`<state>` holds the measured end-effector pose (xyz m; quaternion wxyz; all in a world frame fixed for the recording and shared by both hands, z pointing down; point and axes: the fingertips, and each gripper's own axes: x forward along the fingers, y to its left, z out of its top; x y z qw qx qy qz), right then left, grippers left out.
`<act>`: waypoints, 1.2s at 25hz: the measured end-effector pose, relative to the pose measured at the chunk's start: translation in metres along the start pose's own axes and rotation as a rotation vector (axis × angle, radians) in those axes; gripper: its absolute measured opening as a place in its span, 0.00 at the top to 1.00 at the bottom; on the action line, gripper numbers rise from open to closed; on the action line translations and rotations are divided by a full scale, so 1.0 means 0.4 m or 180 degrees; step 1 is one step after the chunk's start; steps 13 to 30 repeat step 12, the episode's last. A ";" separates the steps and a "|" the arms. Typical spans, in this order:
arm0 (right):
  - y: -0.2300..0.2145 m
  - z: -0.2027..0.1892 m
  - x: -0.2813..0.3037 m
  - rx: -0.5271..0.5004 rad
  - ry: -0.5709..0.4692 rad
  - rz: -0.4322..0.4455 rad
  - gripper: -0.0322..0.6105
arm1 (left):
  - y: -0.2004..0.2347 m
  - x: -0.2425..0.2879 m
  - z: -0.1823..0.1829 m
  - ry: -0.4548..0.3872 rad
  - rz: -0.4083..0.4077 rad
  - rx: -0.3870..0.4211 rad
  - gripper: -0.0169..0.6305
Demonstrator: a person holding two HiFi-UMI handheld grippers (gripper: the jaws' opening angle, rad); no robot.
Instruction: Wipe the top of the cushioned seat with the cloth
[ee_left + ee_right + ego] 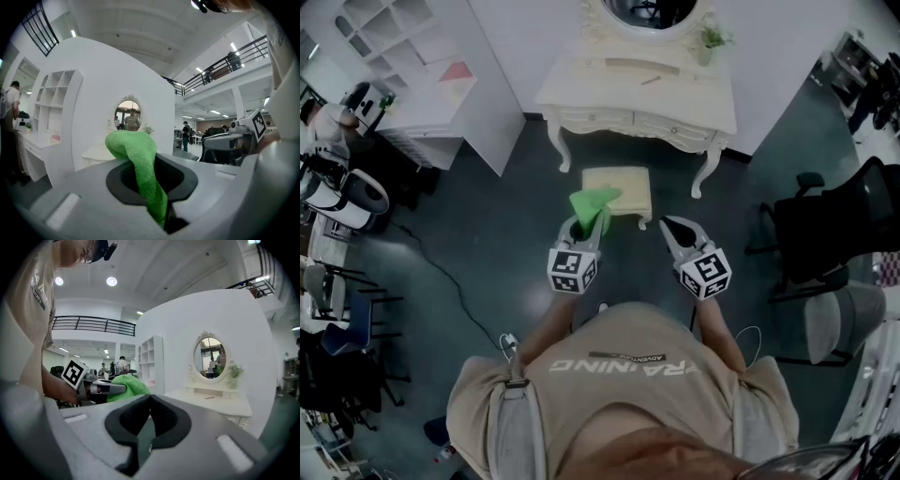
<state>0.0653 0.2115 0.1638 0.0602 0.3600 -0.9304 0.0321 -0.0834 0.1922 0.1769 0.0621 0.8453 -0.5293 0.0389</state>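
A cream cushioned seat (626, 185) stands on the dark floor in front of a white dressing table (637, 94). My left gripper (586, 223) is shut on a green cloth (592, 201), which it holds up over the seat's near left corner. In the left gripper view the cloth (136, 150) rises out from between the jaws of the left gripper (152, 159). My right gripper (667, 225) is shut with nothing in it, just off the seat's near right corner. The right gripper view shows the right gripper (149, 398), the cloth (129, 385) and the left gripper (101, 389) to the left. Neither gripper view shows the seat.
Black and grey office chairs (825, 234) stand to the right. A white shelf unit (422, 75) stands at the back left, with more chairs (342, 197) along the left edge. A cable (450, 281) runs across the floor at my left.
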 end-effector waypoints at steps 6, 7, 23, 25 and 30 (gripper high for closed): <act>0.021 0.008 -0.002 -0.0315 0.0108 -0.0116 0.95 | 0.013 -0.044 0.007 -0.0024 0.0015 0.0029 0.90; 0.022 0.014 -0.002 -0.0313 0.0098 -0.0113 0.95 | 0.014 -0.048 0.011 -0.0029 0.0024 0.0036 0.90; -0.002 0.059 -0.006 -0.0205 -0.0015 -0.0091 0.95 | 0.009 -0.043 0.036 -0.0111 0.0061 0.0037 0.90; -0.002 0.059 -0.006 -0.0205 -0.0015 -0.0091 0.95 | 0.009 -0.043 0.036 -0.0111 0.0061 0.0037 0.90; -0.002 0.059 -0.006 -0.0205 -0.0015 -0.0091 0.95 | 0.009 -0.043 0.036 -0.0111 0.0061 0.0037 0.90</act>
